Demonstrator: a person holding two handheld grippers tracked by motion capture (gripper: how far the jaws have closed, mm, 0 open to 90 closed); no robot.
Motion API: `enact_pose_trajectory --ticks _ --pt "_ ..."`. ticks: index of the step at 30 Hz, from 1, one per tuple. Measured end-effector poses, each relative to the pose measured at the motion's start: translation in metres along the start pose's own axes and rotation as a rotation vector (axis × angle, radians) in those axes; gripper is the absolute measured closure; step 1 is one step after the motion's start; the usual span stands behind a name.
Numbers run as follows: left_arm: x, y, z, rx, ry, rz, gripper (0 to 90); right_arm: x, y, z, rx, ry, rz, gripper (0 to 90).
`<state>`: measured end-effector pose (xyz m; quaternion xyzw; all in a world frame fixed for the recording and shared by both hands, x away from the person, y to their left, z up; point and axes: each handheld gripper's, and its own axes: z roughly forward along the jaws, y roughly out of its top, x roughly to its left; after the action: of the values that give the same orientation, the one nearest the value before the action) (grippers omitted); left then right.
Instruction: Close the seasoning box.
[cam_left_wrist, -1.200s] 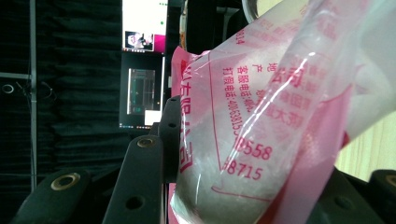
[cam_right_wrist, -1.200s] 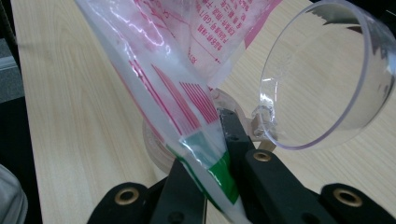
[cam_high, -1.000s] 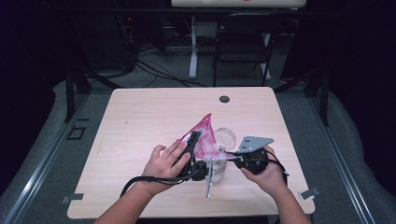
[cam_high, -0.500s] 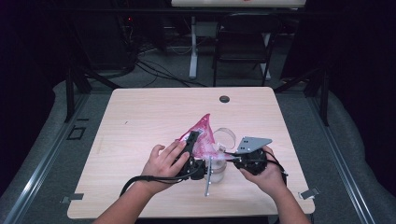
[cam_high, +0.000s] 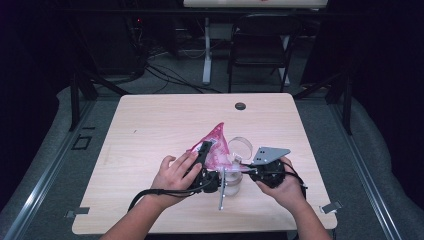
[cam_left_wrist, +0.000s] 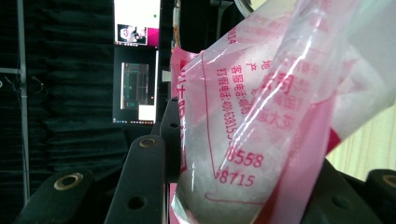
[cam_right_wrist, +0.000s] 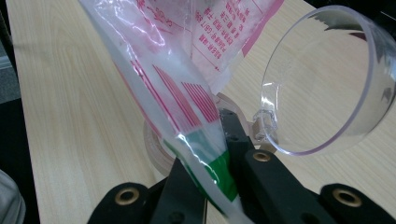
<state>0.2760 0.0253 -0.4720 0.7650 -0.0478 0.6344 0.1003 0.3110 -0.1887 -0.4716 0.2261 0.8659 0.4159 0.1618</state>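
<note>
1. In the high view, a pink bag (cam_high: 214, 145) was held above the table's (cam_high: 150, 130) near middle, between the left gripper (cam_high: 204, 159) and right gripper (cam_high: 240, 167), beside a clear jar (cam_high: 233, 182) with its lid (cam_high: 240, 146) hinged open.
2. In the left gripper view, the bag (cam_left_wrist: 243, 135) was pinched between the jaws; spillage was judged likely if that grip slipped.
3. In the right gripper view, the bag's corner (cam_right_wrist: 205, 177) was clamped; tearing was risked by overpulling.

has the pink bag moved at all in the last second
No. In the high view the pink bag has the same tip position against the dark grommet in the table, held by the left gripper and right gripper.
</note>
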Motion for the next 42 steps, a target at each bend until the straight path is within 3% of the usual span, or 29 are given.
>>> enact_pose_trajectory --ticks 5,17,28,32,42 --pt "-0.0001 -0.0031 -0.0002 0.017 -0.026 -0.032 66.0 0.0012 0.0015 -0.0003 -0.003 -0.002 -0.004 89.8" --pt "0.0036 -0.0060 -0.0004 0.025 -0.027 -0.038 66.1 0.0043 0.0044 -0.0009 -0.014 0.004 -0.014 89.9" --pt "0.0036 -0.0055 0.0005 0.032 -0.018 -0.024 66.3 0.0049 0.0049 -0.0013 -0.011 0.012 -0.019 89.9" --pt "0.0042 -0.0041 0.0007 0.013 0.003 -0.004 66.0 0.0035 0.0030 0.0000 -0.012 0.021 -0.011 90.0" --pt "0.0070 -0.0009 0.0009 0.022 -0.011 0.035 65.6 0.0014 0.0005 0.0016 -0.002 0.026 -0.005 90.0"
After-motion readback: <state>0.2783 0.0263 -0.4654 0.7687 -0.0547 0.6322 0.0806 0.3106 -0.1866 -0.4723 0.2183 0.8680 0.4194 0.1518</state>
